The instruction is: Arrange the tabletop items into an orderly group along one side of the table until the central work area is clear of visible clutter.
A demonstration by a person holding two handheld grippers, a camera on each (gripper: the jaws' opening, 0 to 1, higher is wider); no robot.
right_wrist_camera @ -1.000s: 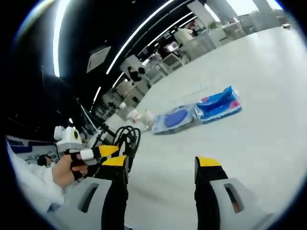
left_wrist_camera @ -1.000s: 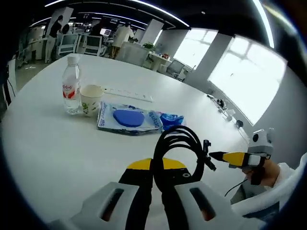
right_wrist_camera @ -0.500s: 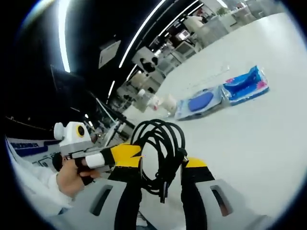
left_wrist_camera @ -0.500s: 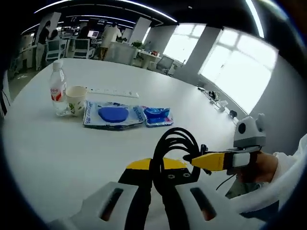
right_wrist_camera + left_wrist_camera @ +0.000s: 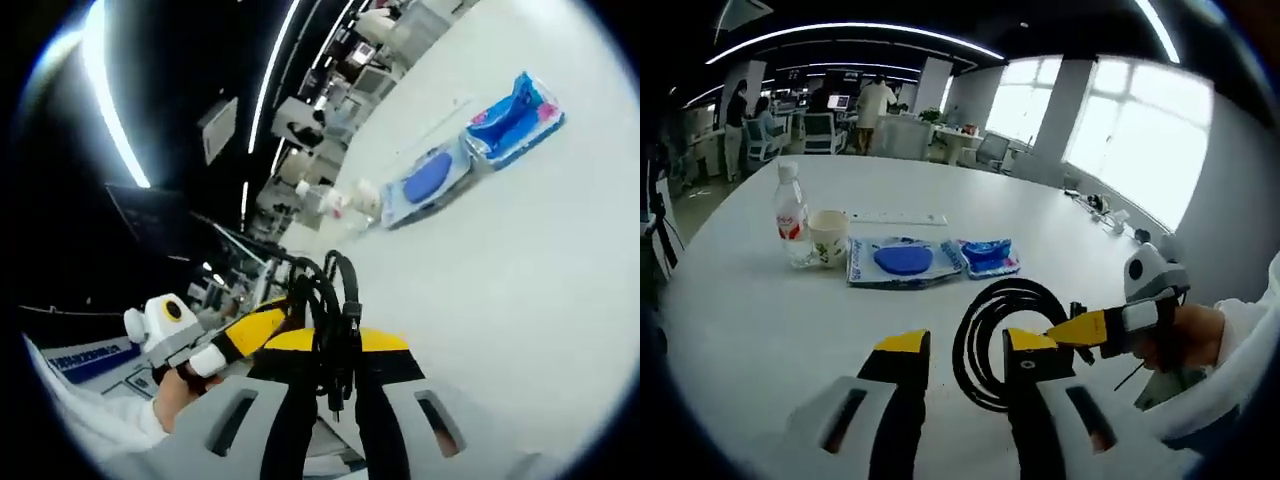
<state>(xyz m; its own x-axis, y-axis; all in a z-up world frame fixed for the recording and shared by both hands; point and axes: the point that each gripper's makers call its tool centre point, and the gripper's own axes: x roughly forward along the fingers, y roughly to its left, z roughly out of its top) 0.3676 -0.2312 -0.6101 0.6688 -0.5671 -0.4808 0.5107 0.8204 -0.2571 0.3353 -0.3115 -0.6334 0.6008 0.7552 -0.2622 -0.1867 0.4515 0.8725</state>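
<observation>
A coiled black cable [image 5: 1012, 290] hangs just above the white table [image 5: 760, 320]. My right gripper [image 5: 1080, 328] comes in from the right, shut on the coil's right side. My left gripper [image 5: 966, 345] stands open, its jaws spread, with the coil's left arc between them and untouched. In the right gripper view, my right gripper [image 5: 325, 345] is shut on the cable [image 5: 325, 290], and the left gripper [image 5: 240, 330] sits close at its left in a person's hand.
Further back stand a water bottle [image 5: 790, 215] and a paper cup [image 5: 828, 235]. Next to them lie a large blue packet [image 5: 902, 262], a smaller blue packet [image 5: 988, 255] and a white strip [image 5: 895, 217]. People and desks fill the room behind.
The cable has passed from left to right: my left gripper opened and let it go, while my right gripper came in and shut on the coil.
</observation>
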